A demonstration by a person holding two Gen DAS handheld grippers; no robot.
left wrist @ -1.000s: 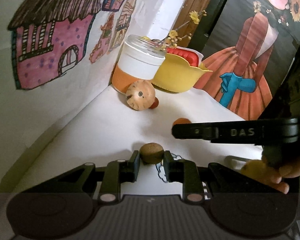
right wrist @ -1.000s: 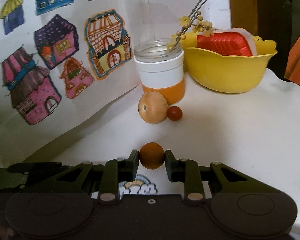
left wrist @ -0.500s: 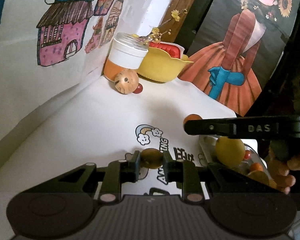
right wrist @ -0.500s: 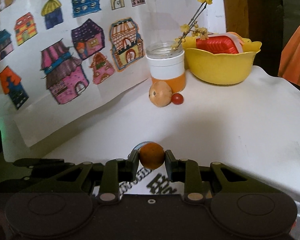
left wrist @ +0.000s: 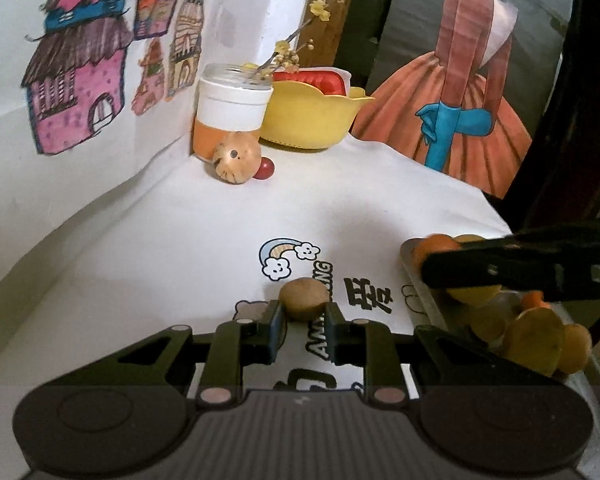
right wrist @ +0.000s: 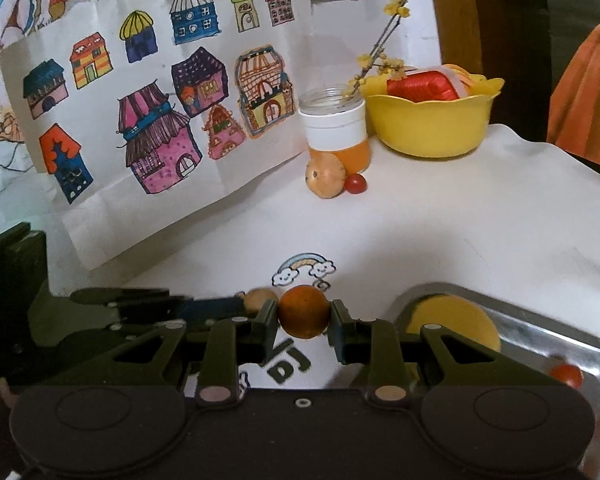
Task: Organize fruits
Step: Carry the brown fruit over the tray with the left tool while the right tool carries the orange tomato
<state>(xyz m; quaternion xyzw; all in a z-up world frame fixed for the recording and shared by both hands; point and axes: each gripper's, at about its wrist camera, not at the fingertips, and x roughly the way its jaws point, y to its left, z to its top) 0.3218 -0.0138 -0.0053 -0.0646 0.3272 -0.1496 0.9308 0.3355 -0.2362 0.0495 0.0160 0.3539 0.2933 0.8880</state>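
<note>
L gripper (left wrist: 303, 320) pinches brown fruit (left wrist: 304, 304); R gripper (right wrist: 304, 326) pinches orange fruit (right wrist: 303, 311), both beside metal tray (right wrist: 540, 316).

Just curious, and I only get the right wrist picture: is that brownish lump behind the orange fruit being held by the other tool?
Observer: Yes. The left fingers are shut on that brown fruit.
Operator: Does the tray hold only one yellow fruit?
Observer: No. The left wrist view shows several yellow fruits in the tray.
Operator: What is right of the yellow bowl?
Observer: Beside the yellow bowl is a painted figure in an orange dress with a blue glove.
</note>
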